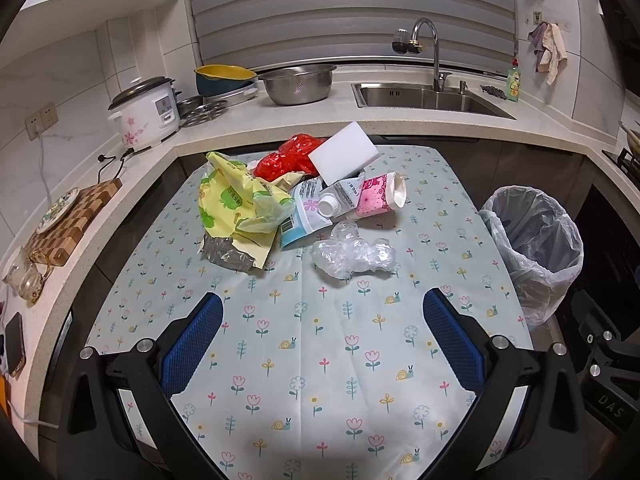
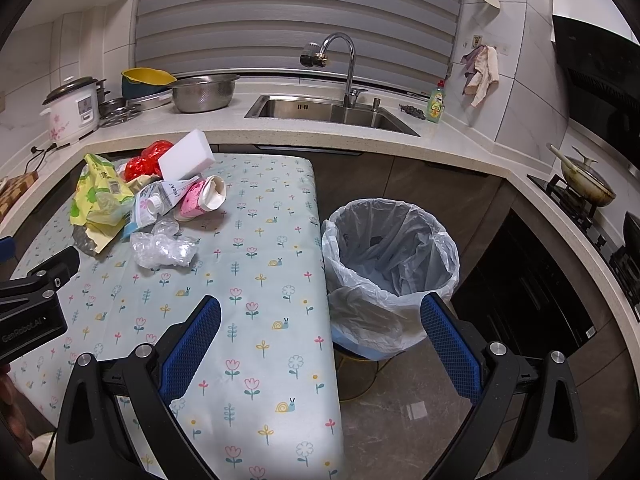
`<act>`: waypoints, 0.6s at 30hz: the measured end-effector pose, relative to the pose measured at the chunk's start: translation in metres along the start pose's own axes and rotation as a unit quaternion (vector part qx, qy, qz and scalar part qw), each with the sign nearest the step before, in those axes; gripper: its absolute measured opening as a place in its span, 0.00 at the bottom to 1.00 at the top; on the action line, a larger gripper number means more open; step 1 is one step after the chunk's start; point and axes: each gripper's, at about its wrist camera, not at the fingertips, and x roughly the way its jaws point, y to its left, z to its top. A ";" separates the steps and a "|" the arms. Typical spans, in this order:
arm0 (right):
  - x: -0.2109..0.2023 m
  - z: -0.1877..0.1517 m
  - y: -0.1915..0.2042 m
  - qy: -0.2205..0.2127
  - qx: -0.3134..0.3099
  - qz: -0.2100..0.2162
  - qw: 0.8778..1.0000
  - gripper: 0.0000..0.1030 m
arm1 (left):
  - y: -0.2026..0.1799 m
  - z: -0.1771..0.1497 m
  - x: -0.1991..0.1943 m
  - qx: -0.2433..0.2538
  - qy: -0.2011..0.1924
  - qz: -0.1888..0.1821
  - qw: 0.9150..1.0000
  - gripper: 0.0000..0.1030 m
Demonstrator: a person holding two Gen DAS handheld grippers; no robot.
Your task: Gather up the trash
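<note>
A heap of trash lies at the far end of the flower-print table (image 1: 320, 340): a yellow-green bag (image 1: 232, 204), a red bag (image 1: 288, 156), a white sponge block (image 1: 344, 152), a blue-white carton with a white cap (image 1: 316, 208), a pink paper cup (image 1: 380, 196) and crumpled clear plastic (image 1: 352, 254). The heap also shows in the right wrist view, with the clear plastic (image 2: 164, 250) nearest. A bin lined with a clear bag (image 2: 390, 256) stands right of the table. My left gripper (image 1: 322, 308) is open and empty, short of the clear plastic. My right gripper (image 2: 320, 312) is open and empty over the table's right edge.
A counter runs behind and to both sides with a rice cooker (image 1: 146, 114), a steel bowl (image 1: 298, 84), a sink (image 1: 428, 98) with a tap, and a wooden board (image 1: 72, 216). A pan (image 2: 586, 184) sits on the stove at right. The left gripper's body (image 2: 32, 308) shows at left.
</note>
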 end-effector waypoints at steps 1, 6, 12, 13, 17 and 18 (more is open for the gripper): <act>0.000 0.000 0.001 0.000 0.000 0.001 1.000 0.93 | 0.001 0.000 0.000 0.000 0.000 0.000 1.000 0.93; 0.001 0.001 -0.001 -0.002 0.002 -0.002 1.000 0.93 | -0.001 0.001 0.000 -0.002 0.004 -0.004 1.000 0.93; 0.004 0.002 -0.001 -0.002 0.006 -0.003 1.000 0.93 | 0.006 0.006 0.003 -0.015 0.015 -0.014 1.000 0.93; 0.004 0.002 -0.001 -0.002 0.007 -0.003 1.000 0.93 | 0.009 0.007 0.005 -0.019 0.018 -0.016 1.000 0.93; 0.008 0.004 0.002 0.002 0.008 -0.002 1.000 0.93 | 0.020 0.009 0.012 -0.032 0.024 -0.021 0.999 0.93; 0.009 0.006 0.003 0.003 0.008 -0.002 1.000 0.93 | 0.023 0.010 0.014 -0.035 0.024 -0.022 0.999 0.93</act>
